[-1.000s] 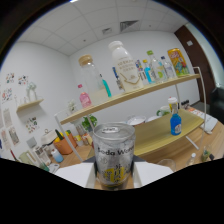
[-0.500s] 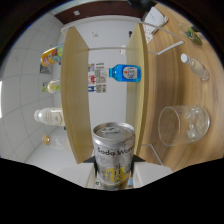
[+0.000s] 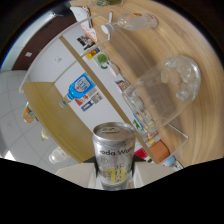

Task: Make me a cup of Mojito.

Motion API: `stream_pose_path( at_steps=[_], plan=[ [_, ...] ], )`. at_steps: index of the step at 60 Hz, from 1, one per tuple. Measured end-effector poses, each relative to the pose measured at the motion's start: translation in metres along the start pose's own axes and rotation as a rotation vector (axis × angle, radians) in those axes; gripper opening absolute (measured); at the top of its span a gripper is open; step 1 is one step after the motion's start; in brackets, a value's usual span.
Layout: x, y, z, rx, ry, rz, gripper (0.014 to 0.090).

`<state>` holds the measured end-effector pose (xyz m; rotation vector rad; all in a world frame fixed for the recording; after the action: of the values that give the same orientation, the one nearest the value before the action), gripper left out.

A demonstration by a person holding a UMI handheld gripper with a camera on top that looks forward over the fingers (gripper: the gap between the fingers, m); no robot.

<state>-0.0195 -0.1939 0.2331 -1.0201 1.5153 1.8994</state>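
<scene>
Aluminium soda can (image 3: 114, 155) clamped betw. your jaws, tipped toward glass w/ ice (image 3: 162, 93) just beyond; pour apparently not begun, mixing left.

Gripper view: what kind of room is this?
Probably a kitchen or drinks corner. A soda can sits in the gripper, a glass holding ice stands on a wooden counter, and a shelf carries a blue bottle.
</scene>
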Motion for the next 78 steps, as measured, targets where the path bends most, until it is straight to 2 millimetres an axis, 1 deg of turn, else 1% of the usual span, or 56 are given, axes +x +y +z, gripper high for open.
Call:
stream_pose_path(
  at_steps=[6,9,12,16,17,19,21,27,29,33,37,38,42,49,57,61,67,75,78],
  plan=[
    [0.000,0.002,-0.003,-0.006,0.022,-0.072,0.0516],
    [-0.002,0.006,-0.002,-0.012,0.041,-0.166,0.0516],
    [-0.002,0.012,-0.003,-0.021,0.073,-0.303,0.0516],
    [-0.004,0.021,-0.003,-0.037,0.118,-0.553,0.0518],
    [-0.008,0.023,-0.004,-0.039,0.129,-0.624,0.0520],
    [-0.004,0.027,-0.001,-0.036,0.159,-0.792,0.0515],
    [-0.003,0.032,-0.002,-0.034,0.187,-0.959,0.0517],
    [0.000,0.033,0.001,0.003,0.258,-1.452,0.0518],
    [0.002,0.035,0.001,0.007,0.270,-1.563,0.0518],
    [0.015,0.037,0.005,-0.009,0.285,-1.724,0.0518],
    [0.034,0.032,0.008,-0.025,0.319,-1.870,0.0517],
    [0.042,0.032,0.008,-0.023,0.332,-1.905,0.0518],
    [0.065,0.021,0.012,-0.055,0.370,-1.981,0.0517],
    [0.107,0.000,0.013,-0.111,0.449,-2.055,0.0516],
    [0.145,-0.020,0.012,-0.153,0.523,-2.070,0.0515],
    [0.158,-0.027,0.012,-0.171,0.543,-2.081,0.0515],
    [0.170,-0.032,0.013,-0.190,0.556,-2.089,0.0517],
    [0.180,-0.038,0.013,-0.195,0.565,-2.093,0.0519],
    [0.180,-0.038,0.014,-0.187,0.551,-2.101,0.0522]
  ],
)
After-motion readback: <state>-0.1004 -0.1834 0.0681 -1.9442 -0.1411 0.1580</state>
